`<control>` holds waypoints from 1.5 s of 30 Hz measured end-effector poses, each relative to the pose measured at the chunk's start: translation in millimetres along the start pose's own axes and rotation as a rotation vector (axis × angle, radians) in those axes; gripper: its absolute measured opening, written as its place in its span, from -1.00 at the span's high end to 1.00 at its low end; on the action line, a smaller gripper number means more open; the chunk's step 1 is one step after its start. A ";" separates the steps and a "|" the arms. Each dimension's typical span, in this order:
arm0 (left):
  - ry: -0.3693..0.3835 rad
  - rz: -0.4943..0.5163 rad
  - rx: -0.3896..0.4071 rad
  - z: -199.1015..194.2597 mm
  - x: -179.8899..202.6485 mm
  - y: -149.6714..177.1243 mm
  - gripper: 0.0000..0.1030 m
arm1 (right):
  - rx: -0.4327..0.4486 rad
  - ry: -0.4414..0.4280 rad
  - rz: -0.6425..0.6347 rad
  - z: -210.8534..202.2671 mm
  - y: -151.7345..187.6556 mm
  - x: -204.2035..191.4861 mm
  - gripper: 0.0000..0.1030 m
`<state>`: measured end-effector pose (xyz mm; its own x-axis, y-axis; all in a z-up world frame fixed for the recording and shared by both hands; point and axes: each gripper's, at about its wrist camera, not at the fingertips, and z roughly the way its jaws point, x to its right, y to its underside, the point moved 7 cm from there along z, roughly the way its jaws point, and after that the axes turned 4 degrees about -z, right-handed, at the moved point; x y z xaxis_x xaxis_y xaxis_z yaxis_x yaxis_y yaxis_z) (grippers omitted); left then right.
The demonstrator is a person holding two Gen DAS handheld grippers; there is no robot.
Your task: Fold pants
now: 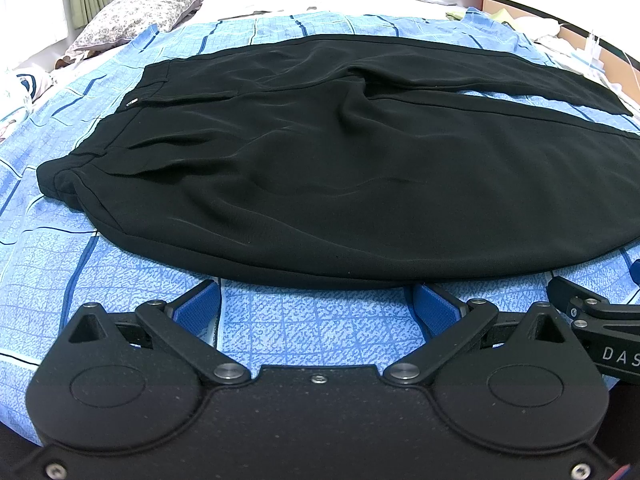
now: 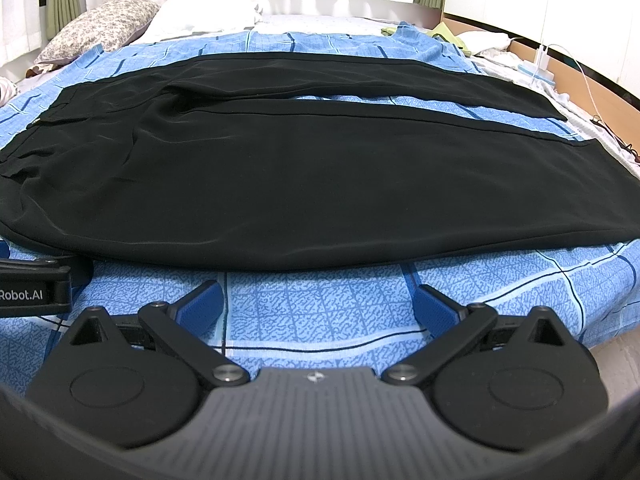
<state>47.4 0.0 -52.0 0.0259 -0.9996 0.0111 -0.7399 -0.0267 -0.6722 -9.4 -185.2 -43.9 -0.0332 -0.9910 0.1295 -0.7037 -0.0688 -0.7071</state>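
Observation:
Black pants (image 1: 320, 168) lie spread flat on a blue patterned bedspread (image 1: 312, 320), waistband to the left, both legs running right. They also fill the right wrist view (image 2: 304, 184). My left gripper (image 1: 316, 294) is open, its blue pads (image 1: 200, 308) at the pants' near edge, near the waist end. My right gripper (image 2: 318, 290) is open, blue pads (image 2: 436, 308) just short of the near leg's edge. Each gripper shows at the side of the other's view: the right one (image 1: 600, 312) and the left one (image 2: 36, 288).
A floral pillow (image 1: 140, 12) lies at the far left of the bed, also in the right wrist view (image 2: 96, 24). A wooden bed frame (image 2: 592, 80) with a white cable and small items runs along the right. Curtains hang behind.

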 end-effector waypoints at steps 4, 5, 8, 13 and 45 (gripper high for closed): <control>0.000 0.000 0.000 0.0 -0.1 0.0 -1.00 | 0.001 0.000 0.001 -0.1 0.9 -0.2 -1.00; -0.001 0.000 0.000 0.0 0.0 0.0 -1.00 | 0.001 0.000 0.000 1.1 -0.2 1.2 -1.00; 0.000 0.002 0.002 0.0 -0.1 0.0 -1.00 | 0.005 -0.001 0.003 0.2 0.2 1.0 -1.00; 0.001 0.002 0.007 1.3 -0.8 0.1 -1.00 | 0.016 -0.006 -0.001 -1.6 0.8 -1.3 -1.00; -0.053 -0.312 0.023 60.5 -69.7 -272.5 -1.00 | 0.117 0.130 0.348 89.8 -255.5 187.7 -1.00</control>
<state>287.9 77.5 85.6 0.2847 -0.9414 0.1810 -0.6755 -0.3310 -0.6589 227.9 -363.9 98.7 -0.3506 -0.9351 -0.0511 -0.5488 0.2494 -0.7979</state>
